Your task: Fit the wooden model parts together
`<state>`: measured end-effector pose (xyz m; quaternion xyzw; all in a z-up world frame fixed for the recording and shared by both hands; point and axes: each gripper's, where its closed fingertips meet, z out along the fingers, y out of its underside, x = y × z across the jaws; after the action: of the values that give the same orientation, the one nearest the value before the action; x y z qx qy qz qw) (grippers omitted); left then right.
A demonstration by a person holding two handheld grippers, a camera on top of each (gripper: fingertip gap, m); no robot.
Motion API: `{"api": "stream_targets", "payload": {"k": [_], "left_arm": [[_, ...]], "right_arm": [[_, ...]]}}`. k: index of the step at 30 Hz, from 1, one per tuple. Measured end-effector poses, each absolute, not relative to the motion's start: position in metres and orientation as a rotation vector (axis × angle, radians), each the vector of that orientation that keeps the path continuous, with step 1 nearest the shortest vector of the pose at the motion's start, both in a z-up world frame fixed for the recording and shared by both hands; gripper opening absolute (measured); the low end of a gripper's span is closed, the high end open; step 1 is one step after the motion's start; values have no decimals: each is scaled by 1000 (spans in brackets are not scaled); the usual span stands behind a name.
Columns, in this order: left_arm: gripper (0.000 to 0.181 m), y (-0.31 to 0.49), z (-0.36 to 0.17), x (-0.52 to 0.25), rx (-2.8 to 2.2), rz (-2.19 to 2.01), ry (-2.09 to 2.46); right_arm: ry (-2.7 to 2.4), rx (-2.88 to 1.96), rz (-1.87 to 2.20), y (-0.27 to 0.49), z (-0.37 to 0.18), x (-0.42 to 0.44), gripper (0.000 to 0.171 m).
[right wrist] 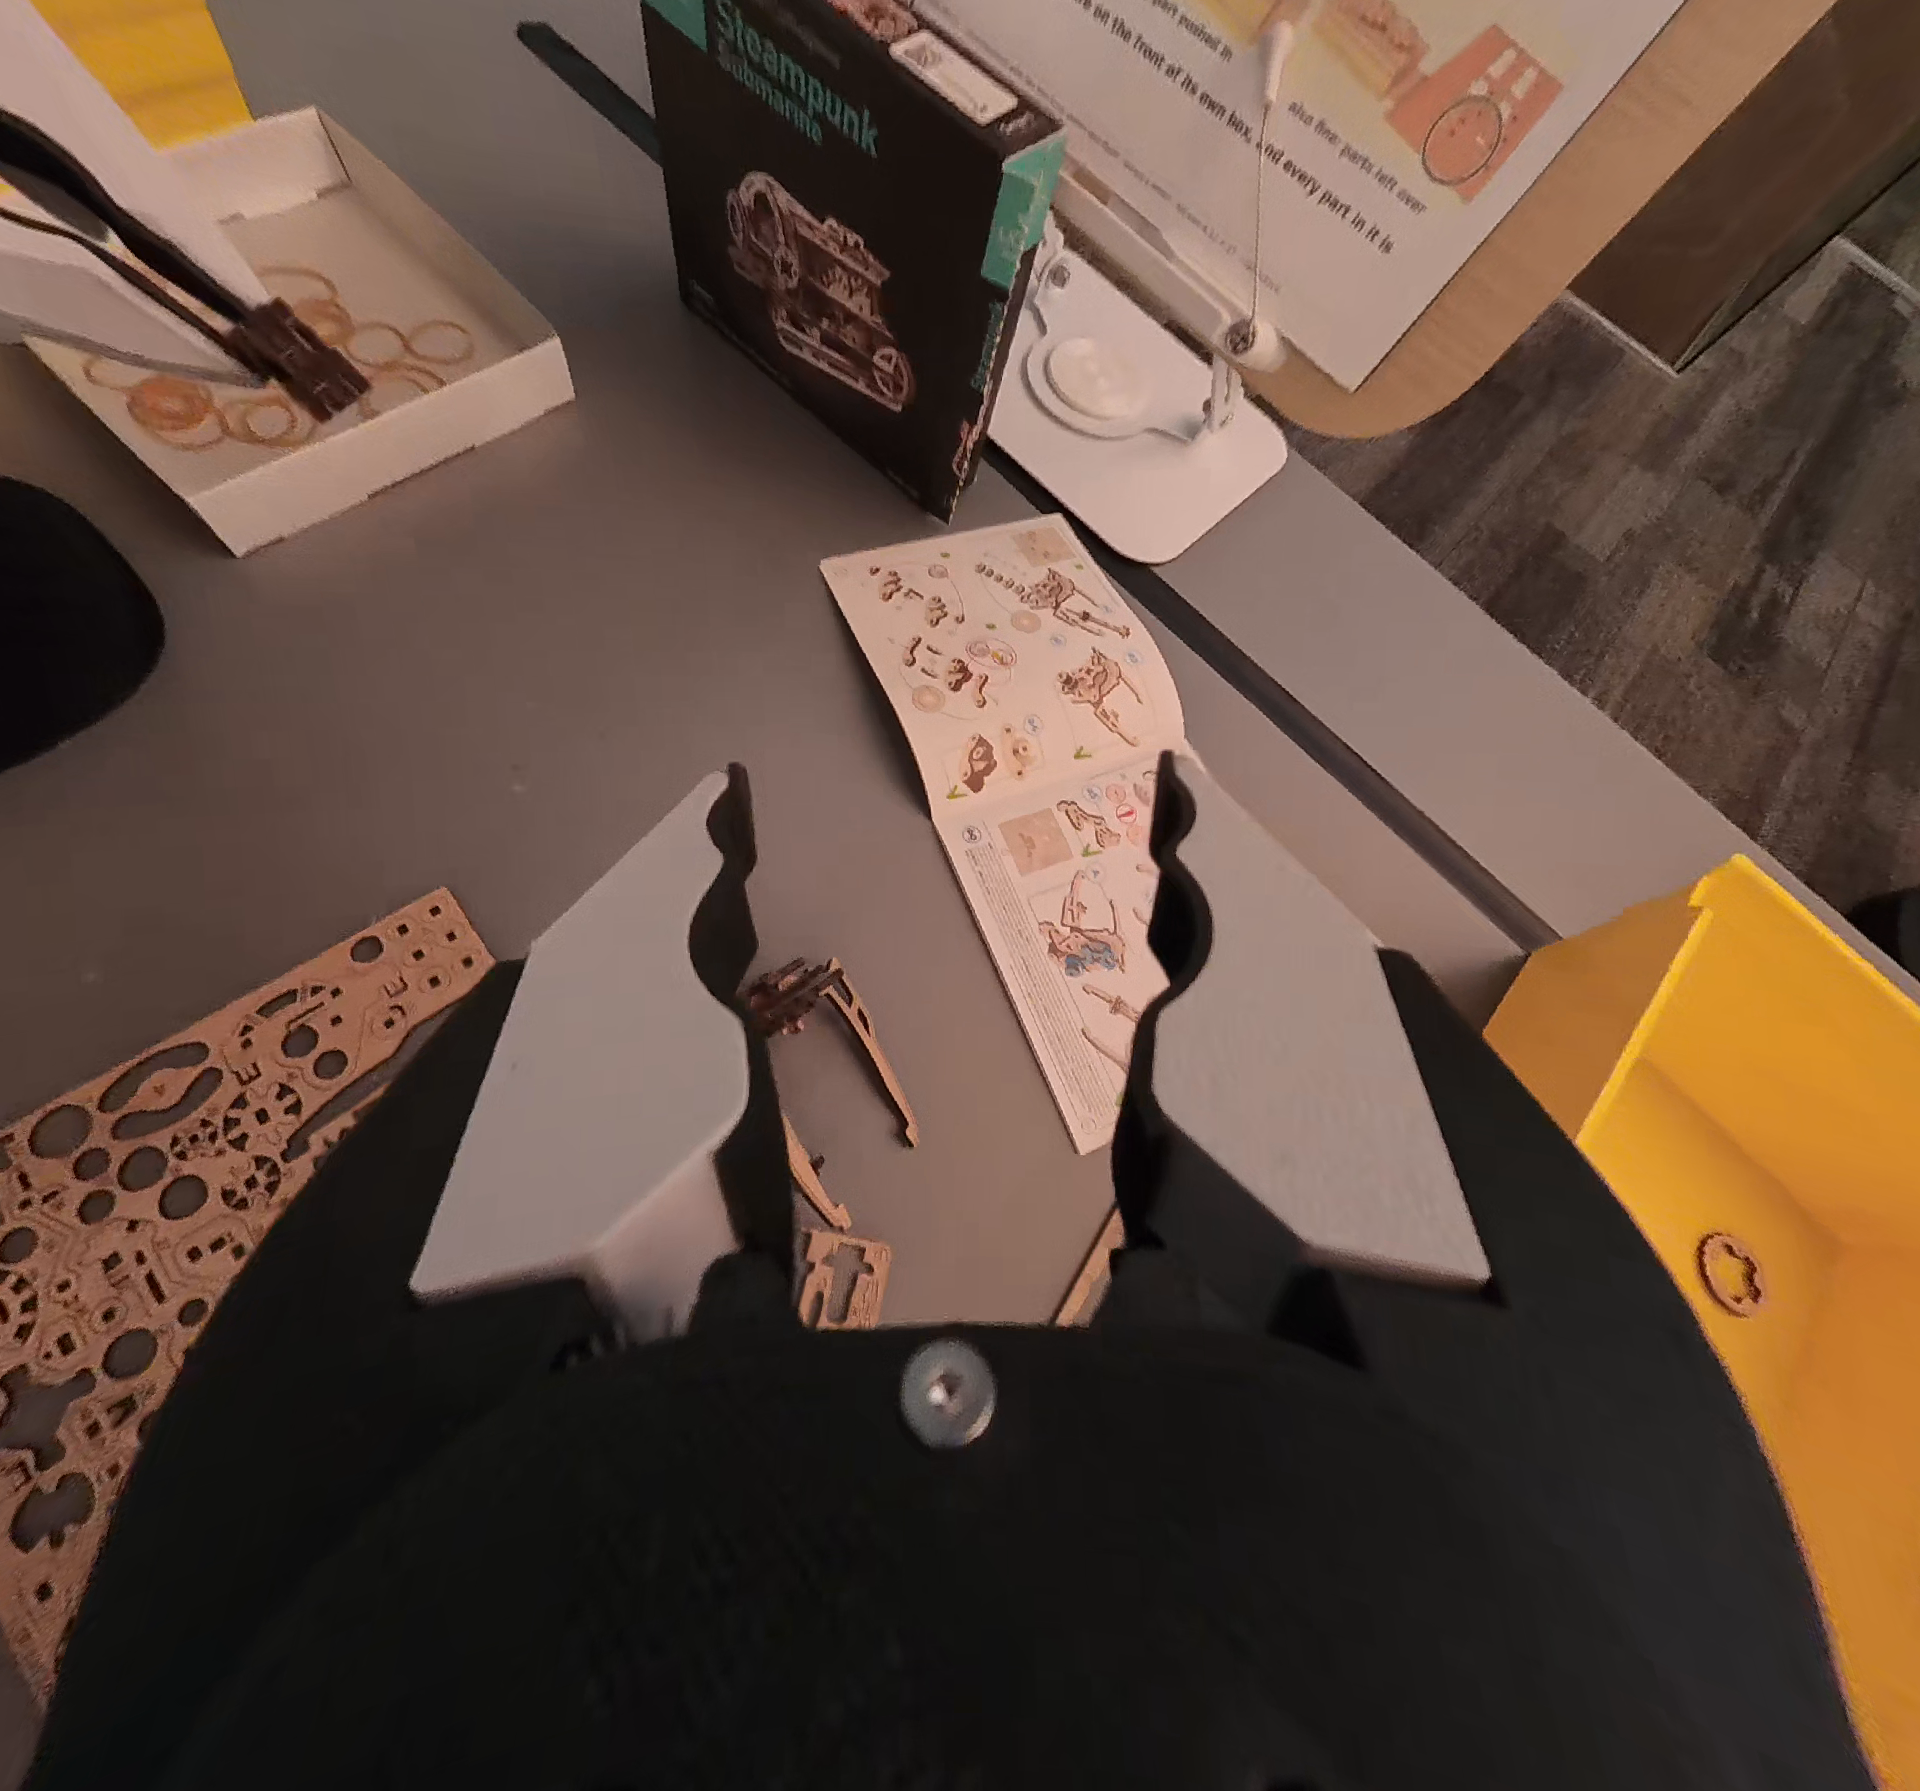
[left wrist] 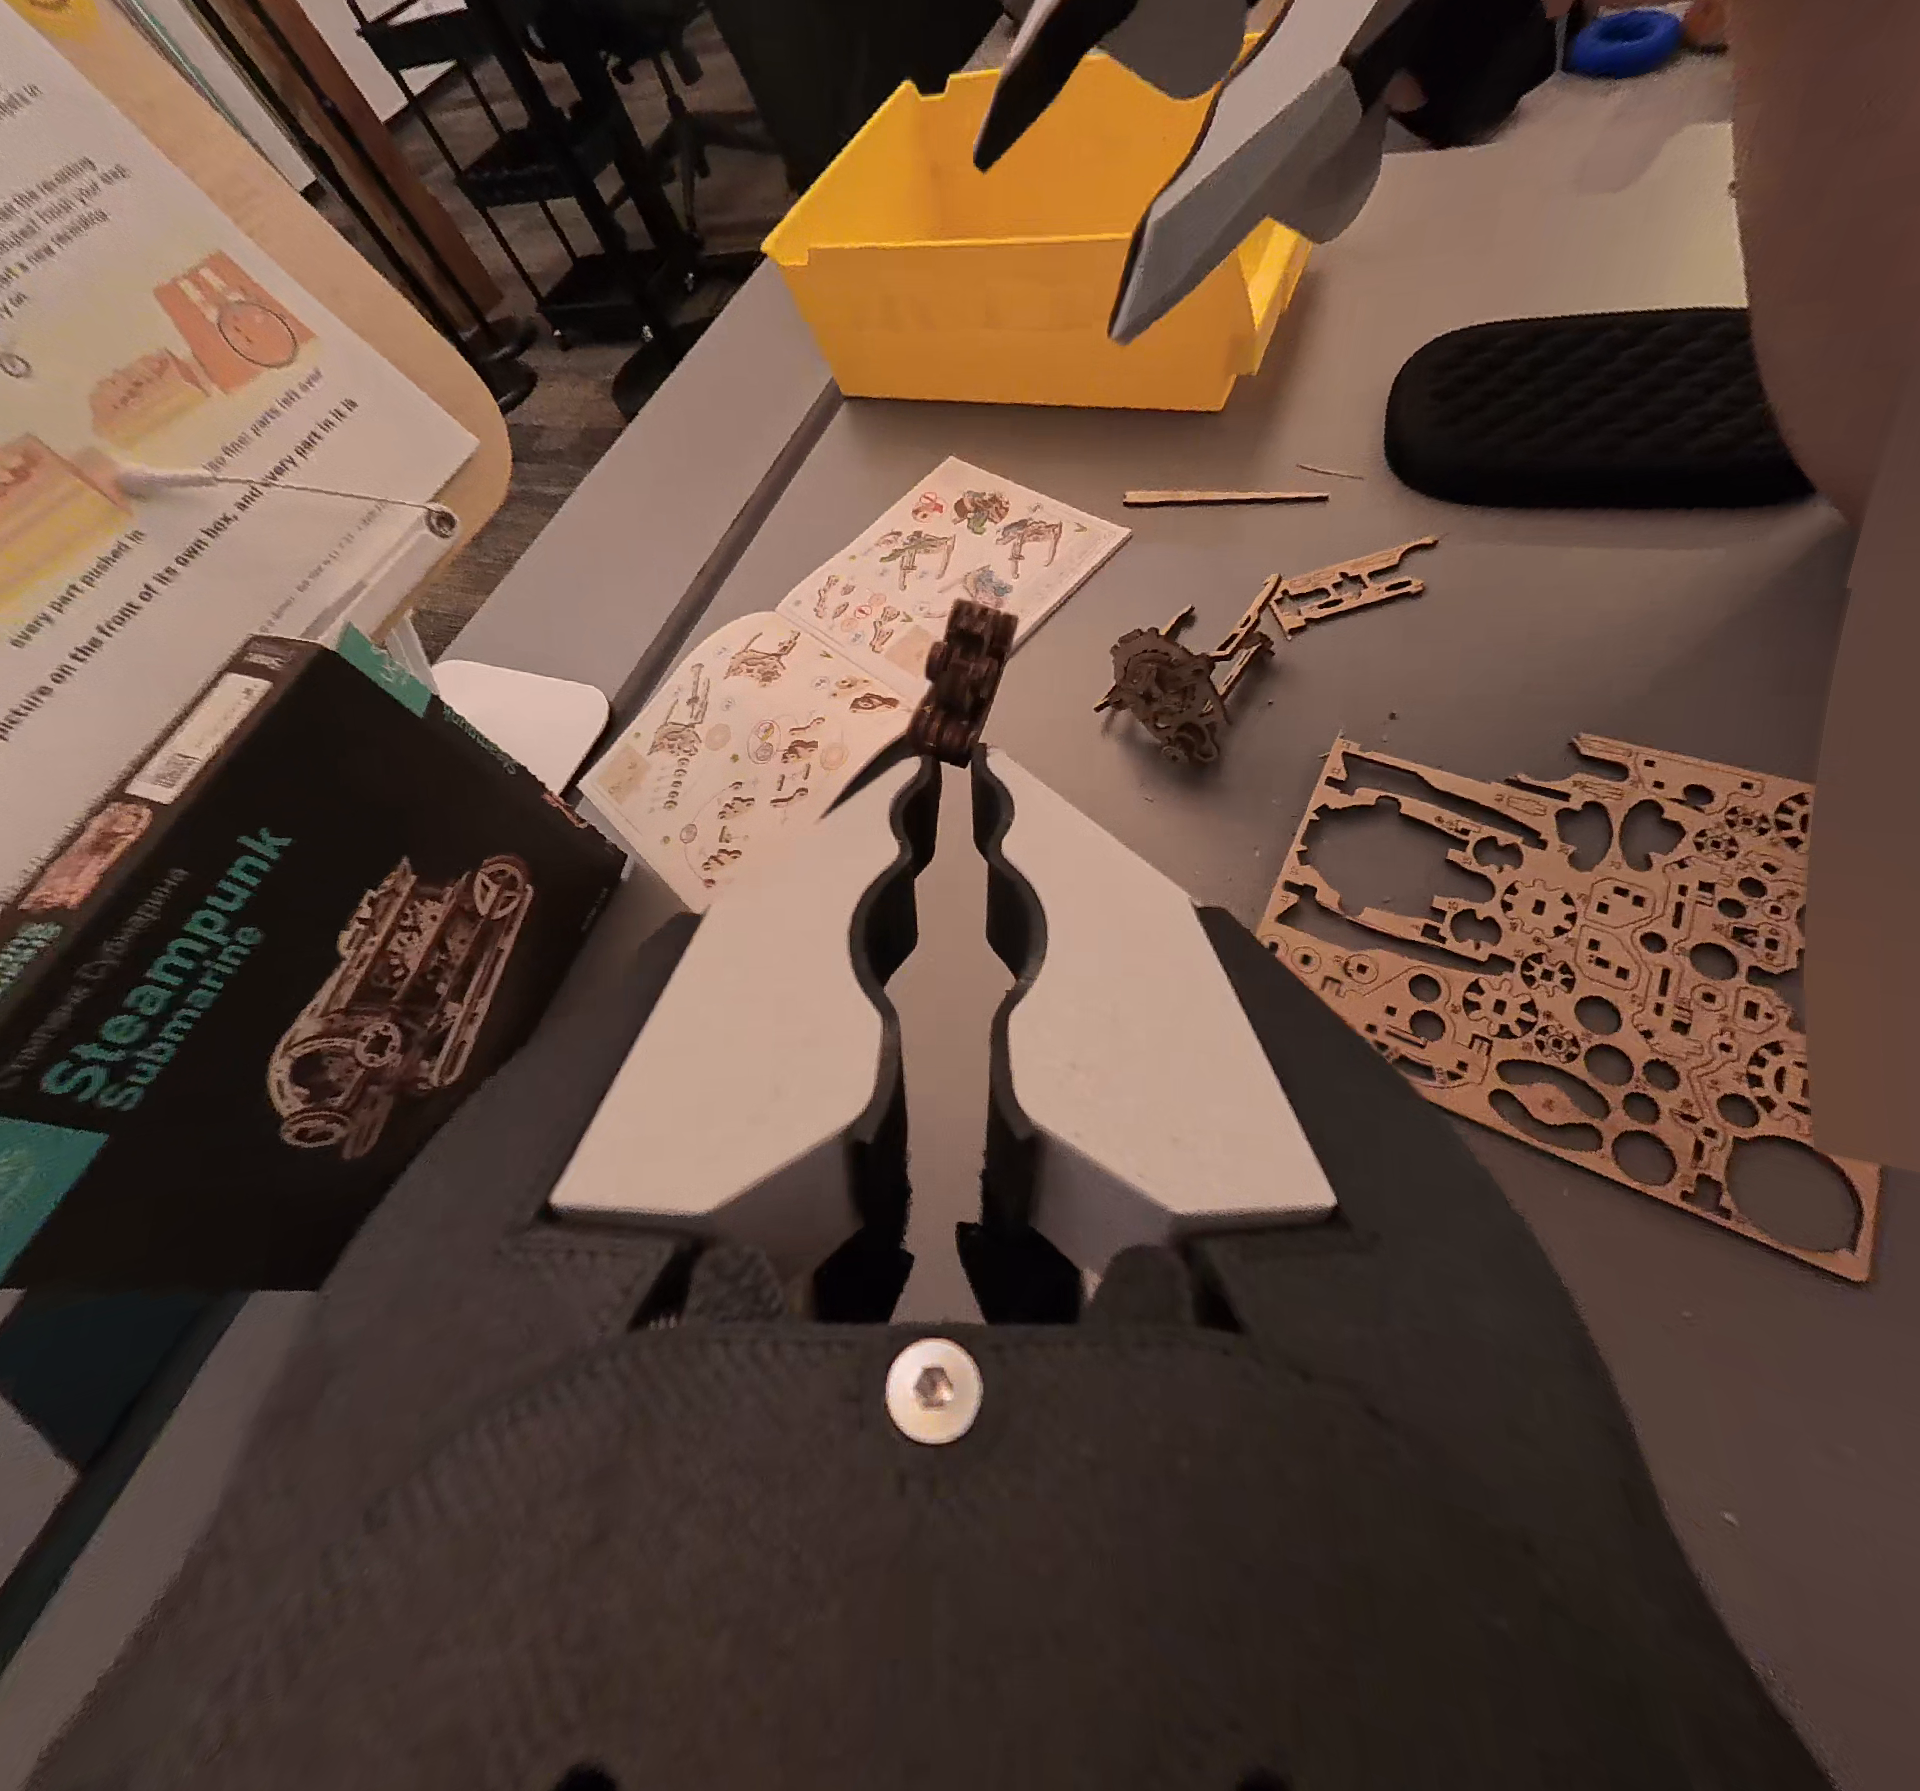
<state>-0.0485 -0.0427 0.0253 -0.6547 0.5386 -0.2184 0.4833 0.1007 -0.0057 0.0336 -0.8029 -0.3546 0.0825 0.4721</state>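
Observation:
My left gripper [left wrist: 961,765] is shut on a small dark wooden sub-assembly [left wrist: 958,687] and holds it above the instruction sheet [left wrist: 862,661]. In the right wrist view this gripper [right wrist: 249,354] and its dark piece [right wrist: 312,370] show at the far left, in front of a white tray. My right gripper [right wrist: 951,775] is open and empty above the table; it also shows at the top of the left wrist view [left wrist: 1055,245], near the yellow bin. A partly built model [left wrist: 1164,692] with pale frame pieces [left wrist: 1340,588] lies on the table. Loose wooden parts [right wrist: 831,1024] lie below my right fingers.
A punched wooden part sheet [left wrist: 1558,993] lies at the right. A yellow bin [left wrist: 997,307] stands at the back. The black model box [right wrist: 852,214] stands upright by a sign board. A white tray [right wrist: 416,453] holds rubber bands. A black wrist rest [left wrist: 1590,411] lies far right. Measured from the fingertips, the partly built model [left wrist: 1164,692] is 15 cm or so from the right gripper and 20 cm from the left.

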Motion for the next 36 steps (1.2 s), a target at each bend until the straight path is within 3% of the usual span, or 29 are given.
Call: {"api": "stream_targets", "payload": {"k": [4, 10, 21, 27, 31, 34, 36], "left_arm": [[4, -49, 32, -47, -1581, -623, 1300], [4, -59, 30, -36, -1621, -889, 1273], [4, -78, 38, -23, -1622, -1124, 1228], [1, -82, 35, -18, -1619, -1121, 1257], [1, -85, 38, -18, -1587, -1112, 1274], [21, -84, 41, -19, -1576, -1068, 1267], [25, -86, 43, -19, -1565, -1043, 1276]], "right_arm": [[-808, -1881, 238, -4, 53, 96, 71], [-1031, -1794, 649, -45, 51, 33, 51], [-1178, -1706, 883, -71, 40, -12, 44], [-1196, -1659, 980, -74, 39, -24, 12], [-1169, -1670, 1090, -77, 42, -23, 11], [-1070, -1690, 1294, -79, 52, -19, 10], [-999, -1675, 1457, -81, 62, -17, 10]]}}
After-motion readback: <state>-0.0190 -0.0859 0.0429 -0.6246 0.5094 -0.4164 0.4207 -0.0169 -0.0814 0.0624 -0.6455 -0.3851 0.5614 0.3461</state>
